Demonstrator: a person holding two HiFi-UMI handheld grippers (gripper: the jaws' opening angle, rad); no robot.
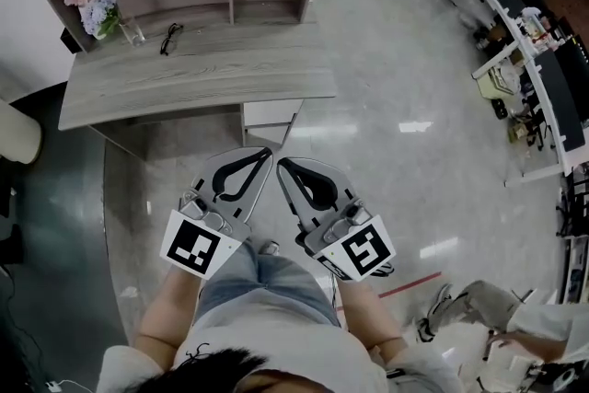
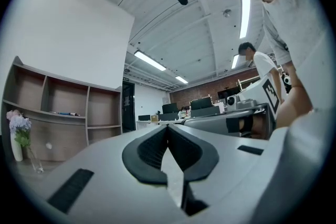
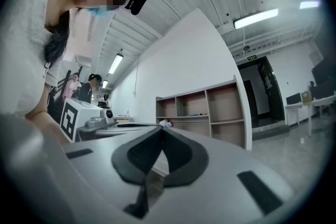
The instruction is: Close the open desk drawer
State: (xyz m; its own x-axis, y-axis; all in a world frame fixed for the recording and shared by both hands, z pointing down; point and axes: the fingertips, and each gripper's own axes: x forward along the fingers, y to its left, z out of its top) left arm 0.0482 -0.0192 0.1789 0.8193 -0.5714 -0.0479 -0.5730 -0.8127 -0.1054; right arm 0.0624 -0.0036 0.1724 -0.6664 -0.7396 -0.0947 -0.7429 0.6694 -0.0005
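Head view: drawer lies just ahead of my left gripper and right gripper, both clenched empty.

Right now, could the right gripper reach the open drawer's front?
Probably yes: the right gripper, jaws together, points toward the drawer jutting from under the desk, and only floor shows between them.
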